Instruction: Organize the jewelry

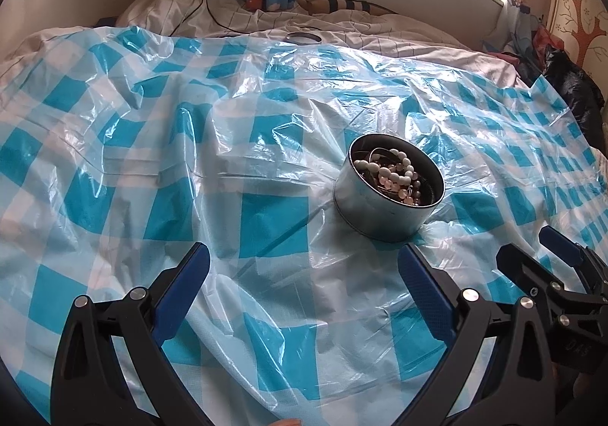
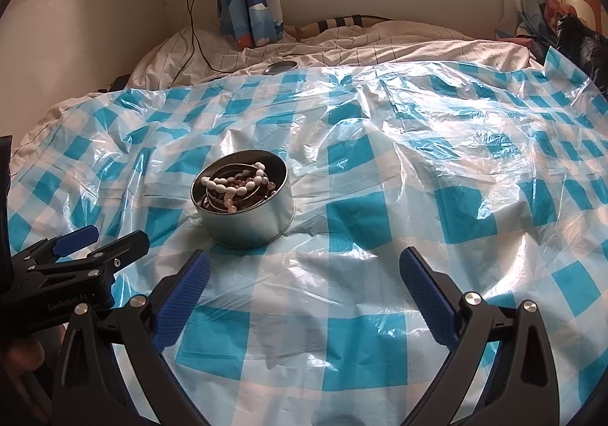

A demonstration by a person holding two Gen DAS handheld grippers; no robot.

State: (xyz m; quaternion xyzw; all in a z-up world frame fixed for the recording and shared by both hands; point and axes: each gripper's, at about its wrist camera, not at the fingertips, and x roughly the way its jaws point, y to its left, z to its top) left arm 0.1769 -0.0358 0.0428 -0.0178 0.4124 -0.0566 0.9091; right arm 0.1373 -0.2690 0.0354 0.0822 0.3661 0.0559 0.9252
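Both tongs gape released over bare checked sheet, tin just ahead.

Bed under checked plastic sheet, carrying round tin

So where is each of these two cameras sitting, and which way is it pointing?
Left wrist view: on the left gripper, facing across the bed toward the window; the tin lies ahead to the right; the right gripper shows at the right edge.
Right wrist view: on the right gripper, facing the same way; the tin lies ahead to the left; the left gripper shows at the left edge.
Both share the tin of beads, checked plastic sheet, lid and window.
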